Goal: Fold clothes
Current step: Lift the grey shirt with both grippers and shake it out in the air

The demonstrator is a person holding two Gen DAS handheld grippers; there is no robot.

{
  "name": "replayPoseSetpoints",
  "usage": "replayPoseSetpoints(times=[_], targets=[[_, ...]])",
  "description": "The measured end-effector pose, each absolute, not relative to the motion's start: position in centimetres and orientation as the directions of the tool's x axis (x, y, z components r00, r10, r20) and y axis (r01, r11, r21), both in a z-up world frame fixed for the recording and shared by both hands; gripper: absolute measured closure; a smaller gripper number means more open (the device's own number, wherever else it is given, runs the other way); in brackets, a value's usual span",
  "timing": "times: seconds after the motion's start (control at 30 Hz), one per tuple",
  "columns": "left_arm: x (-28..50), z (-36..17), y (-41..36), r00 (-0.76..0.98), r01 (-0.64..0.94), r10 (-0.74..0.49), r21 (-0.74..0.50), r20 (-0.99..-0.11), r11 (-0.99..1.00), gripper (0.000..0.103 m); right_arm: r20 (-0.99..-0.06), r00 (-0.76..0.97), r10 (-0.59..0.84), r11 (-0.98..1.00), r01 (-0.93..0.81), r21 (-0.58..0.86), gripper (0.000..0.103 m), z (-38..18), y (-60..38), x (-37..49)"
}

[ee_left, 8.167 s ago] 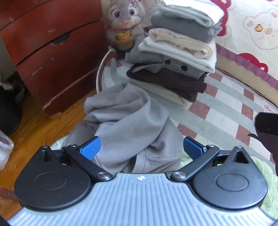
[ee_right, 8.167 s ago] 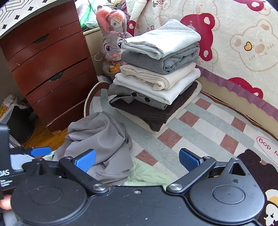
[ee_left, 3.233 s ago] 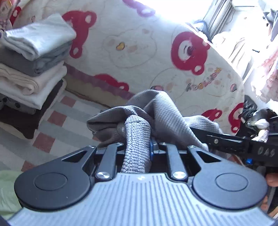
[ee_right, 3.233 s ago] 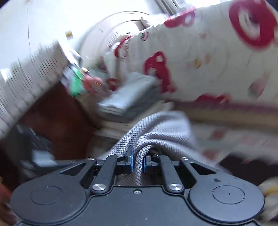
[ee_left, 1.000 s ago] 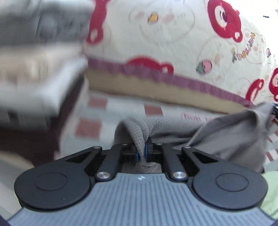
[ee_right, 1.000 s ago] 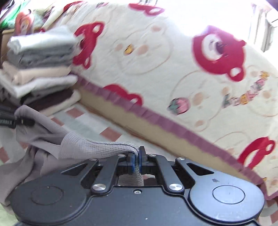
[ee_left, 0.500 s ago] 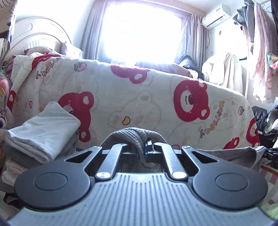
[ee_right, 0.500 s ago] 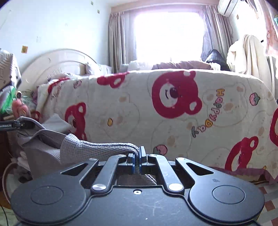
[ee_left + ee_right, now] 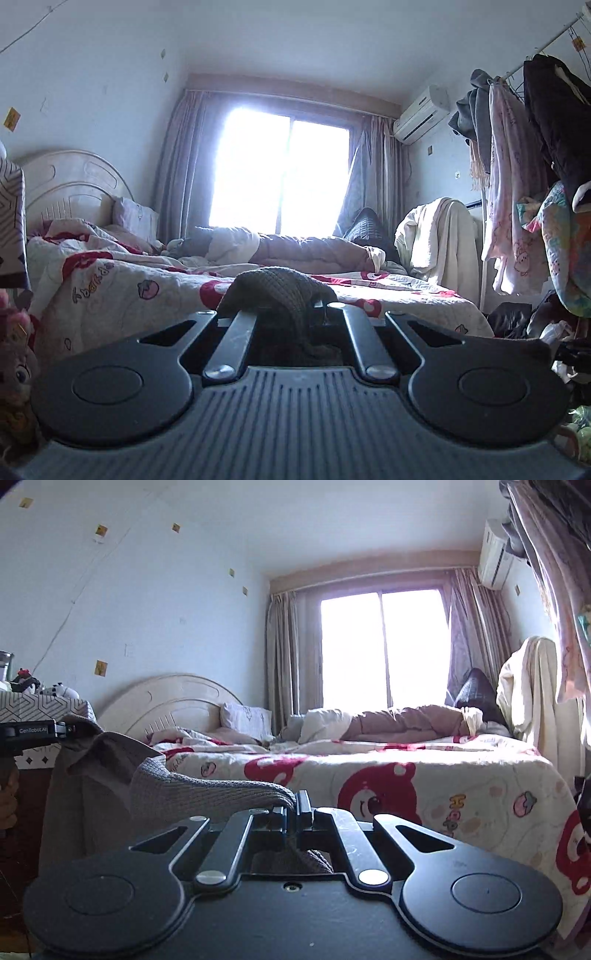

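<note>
At the bottom centre of the right wrist view, the right claw point(image 9: 294, 814) is pinching a fold of the grey knit garment point(image 9: 177, 790), its jaws closed onto the cloth. From there the garment is running up toward the left edge of the frame, where the left claw point(image 9: 68, 728) is gripping another part of it, and the slack between them is hanging in a drape. In the left wrist view, the left claw point(image 9: 314, 306) is likewise clamped shut on a bunched ridge of the knit at lower centre. The fabric is looking soft, light and stretchy, so it will likely sag and twist rather than hold a line; taking it at opposite seams or shoulder edges should give a cleaner fold. Beyond, the bed point(image 9: 424, 771) with its bear-print cover is filling the middle of the frame, and the window point(image 9: 380, 650) is glaring behind it.
</note>
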State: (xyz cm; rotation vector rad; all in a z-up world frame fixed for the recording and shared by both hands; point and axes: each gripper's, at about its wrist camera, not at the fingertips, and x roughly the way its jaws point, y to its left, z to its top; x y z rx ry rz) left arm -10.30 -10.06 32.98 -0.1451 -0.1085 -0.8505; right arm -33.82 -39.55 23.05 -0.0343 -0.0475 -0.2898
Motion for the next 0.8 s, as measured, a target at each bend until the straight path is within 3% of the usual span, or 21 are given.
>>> replayPoseSetpoints(times=[0.1, 0.2, 0.27, 0.37, 0.5, 0.57, 0.63, 0.7, 0.73, 0.8], targets=[[-11.5, 35.1, -10.3, 0.684, 0.727, -0.711, -0.075, 0.164, 0.682, 0.098, 0.094, 0.967, -0.238, 0.964, 0.247, -0.100, 0.099, 26.3, -39.4, -34.7], [-12.9, 34.8, -10.4, 0.703, 0.709, -0.695, -0.071, 0.150, 0.702, 0.098, 0.077, 0.978, -0.194, 0.968, 0.204, -0.145, 0.099, 27.3, -39.6, -35.0], [-13.0, 32.9, -11.2, 0.717, 0.696, -0.689, -0.049, 0.110, 0.716, 0.097, 0.015, 0.986, -0.164, 0.977, 0.164, -0.138, 0.099, 25.9, -40.5, -34.3], [-10.4, 27.5, -14.2, 0.715, 0.697, -0.699, -0.058, -0.022, 0.715, 0.097, -0.113, 0.984, -0.139, 0.987, 0.129, -0.092, 0.099, 21.9, -42.6, -32.2], [-3.5, 18.3, -20.5, 0.722, 0.665, -0.662, -0.064, -0.201, 0.744, 0.097, -0.290, 0.930, -0.227, 0.974, 0.221, -0.052, 0.099, 13.8, -47.8, -25.7], [0.4, 14.4, -23.9, 0.725, 0.648, -0.637, -0.053, -0.262, 0.760, 0.097, -0.328, 0.907, -0.264, 0.964, 0.263, -0.049, 0.099, 11.5, -50.8, -22.0], [4.4, 12.9, -27.7, 0.739, 0.639, -0.620, -0.018, -0.264, 0.769, 0.096, -0.341, 0.891, -0.301, 0.951, 0.305, -0.042, 0.099, 10.2, -54.0, -18.1], [8.2, 11.6, -31.8, 0.751, 0.638, -0.602, 0.062, -0.271, 0.768, 0.088, -0.330, 0.864, -0.379, 0.918, 0.397, -0.015, 0.098, 10.8, -57.2, -13.8], [9.8, 10.8, -33.7, 0.752, 0.639, -0.590, 0.103, -0.295, 0.762, 0.073, -0.332, 0.847, -0.415, 0.897, 0.441, 0.003, 0.087, 10.9, -58.9, -11.8], [11.9, 8.5, -36.2, 0.751, 0.635, -0.570, 0.127, -0.335, 0.762, 0.057, -0.392, 0.796, -0.461, 0.846, 0.528, 0.079, 0.080, 9.1, -62.4, -9.3]])
